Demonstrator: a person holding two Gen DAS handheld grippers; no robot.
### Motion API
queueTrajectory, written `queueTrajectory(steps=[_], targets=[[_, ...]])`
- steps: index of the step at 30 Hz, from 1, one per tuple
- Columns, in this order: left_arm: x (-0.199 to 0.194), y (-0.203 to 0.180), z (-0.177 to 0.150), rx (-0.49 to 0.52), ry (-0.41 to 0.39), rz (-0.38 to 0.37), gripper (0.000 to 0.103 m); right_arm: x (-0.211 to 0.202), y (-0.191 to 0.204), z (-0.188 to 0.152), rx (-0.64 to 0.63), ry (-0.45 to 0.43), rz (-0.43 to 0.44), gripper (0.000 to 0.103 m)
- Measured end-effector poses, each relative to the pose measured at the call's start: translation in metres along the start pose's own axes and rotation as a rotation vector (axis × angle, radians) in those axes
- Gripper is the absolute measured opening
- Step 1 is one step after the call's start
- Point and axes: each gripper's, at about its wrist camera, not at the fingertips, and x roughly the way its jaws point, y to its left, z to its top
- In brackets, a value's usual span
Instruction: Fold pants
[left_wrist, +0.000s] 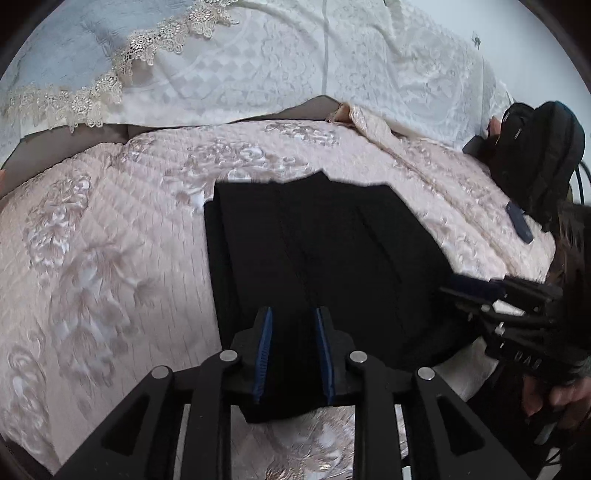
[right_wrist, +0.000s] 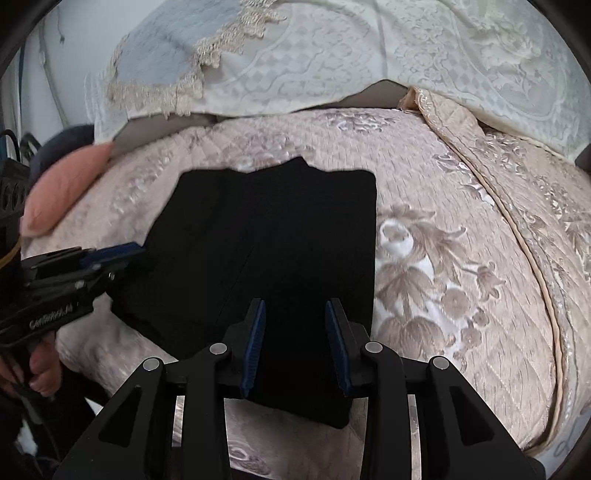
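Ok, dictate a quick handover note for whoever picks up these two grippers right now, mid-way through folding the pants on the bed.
Left gripper: the near edge of the black pants sits between its fingers; a firm pinch can't be confirmed.
Right gripper: same, further right along that near edge.
Pants: a compact dark rectangle on the pink quilted bedspread, apparently already folded lengthwise.
Left to do: probably check both grips, bring the near edge over to the far edge, flatten, release.
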Motion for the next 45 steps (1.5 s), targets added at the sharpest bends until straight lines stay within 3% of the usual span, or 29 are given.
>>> queueTrajectory(steps=[5, 9, 13, 22, 32, 37, 41, 45], targets=[[-0.009, 0.009, -0.005, -0.03, -0.016, -0.006, 0.039, -0.004, -0.005, 0.001, 0.013, 0.006, 0.02, 0.038], [-0.013, 0.024, -0.007, -0.067, -0.013, 0.0, 0.043, -0.009, -0.016, 0.0, 0.065, 0.003, 0.046, 0.041], [-0.018, 0.038, -0.007, -0.105, -0.008, -0.008, 0.043, -0.017, -0.024, -0.001, 0.094, -0.005, 0.03, 0.054], [0.004, 0.055, 0.008, -0.202, 0.033, -0.083, 0.043, -0.011, -0.054, 0.01, 0.232, -0.005, 0.104, 0.054], [0.019, 0.053, 0.019, -0.207, 0.04, -0.084, 0.052, 0.001, -0.05, 0.022, 0.211, -0.002, 0.101, 0.054], [0.013, 0.063, 0.007, -0.223, 0.036, -0.068, 0.061, 0.008, -0.05, 0.014, 0.181, 0.044, 0.053, 0.054], [-0.002, 0.065, 0.001, -0.229, 0.028, -0.033, 0.059, 0.0, -0.054, 0.007, 0.202, 0.043, 0.045, 0.054], [-0.023, 0.051, 0.003, -0.18, -0.022, -0.049, 0.059, -0.017, -0.04, 0.003, 0.141, 0.012, 0.012, 0.054]])
